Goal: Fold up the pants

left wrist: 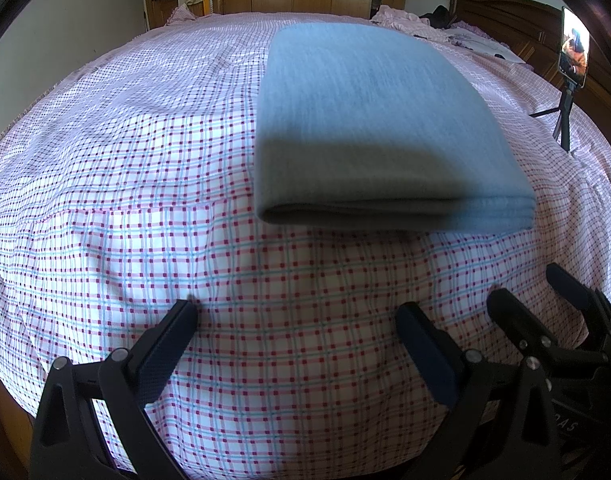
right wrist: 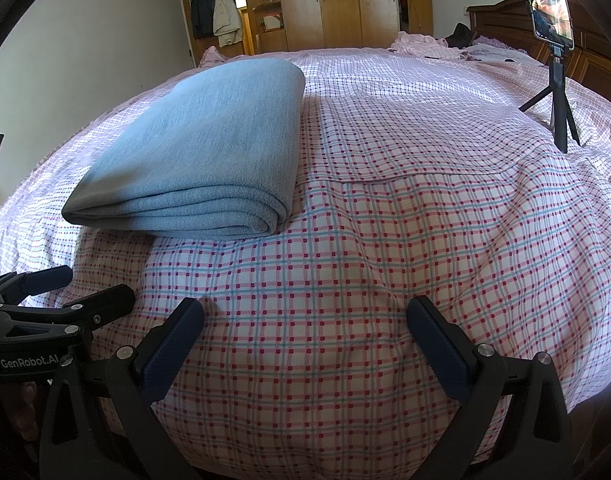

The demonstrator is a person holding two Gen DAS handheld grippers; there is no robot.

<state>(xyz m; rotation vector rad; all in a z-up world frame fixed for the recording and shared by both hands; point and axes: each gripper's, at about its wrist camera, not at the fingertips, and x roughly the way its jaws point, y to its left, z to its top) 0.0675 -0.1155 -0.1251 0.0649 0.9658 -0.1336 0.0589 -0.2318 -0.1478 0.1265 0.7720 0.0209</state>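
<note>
A wide bed (left wrist: 105, 184) fills both views, covered by a thin white sheet (right wrist: 385, 208) printed with a grid of pink and teal lines and dark red squares at the crossings; the cloth lies mostly flat, with soft creases and one long raised seam running across it. Sunlight brightens the near part of the sheet while the far part sits in shade. Beyond the bed stands a wooden wardrobe (right wrist: 345, 4) with plain panel doors, and to its left jackets (right wrist: 217, 8) hang against a pale wall. A dark carved wooden headboard (left wrist: 505, 20) runs along the right side, with crumpled pink bedding (right wrist: 425, 44) and a dark garment piled near it. A phone (right wrist: 549, 4) clamped on a small black tripod (right wrist: 559, 104) stands on the sheet at the right. The pants (left wrist: 369, 120), of soft grey-blue knit with a faint heathered grain, lie folded into a thick rectangular stack on the bed, its layered edges and rounded folds facing the cameras; nothing touches them. The left tongs (left wrist: 297, 324) hang just above the sheet, near the stack's front edge, black arms spread wide with dark blue textured pads, holding nothing. The right tongs (right wrist: 305, 316) hover close beside them, likewise spread wide apart and empty, with the stack lying ahead to their left.
</note>
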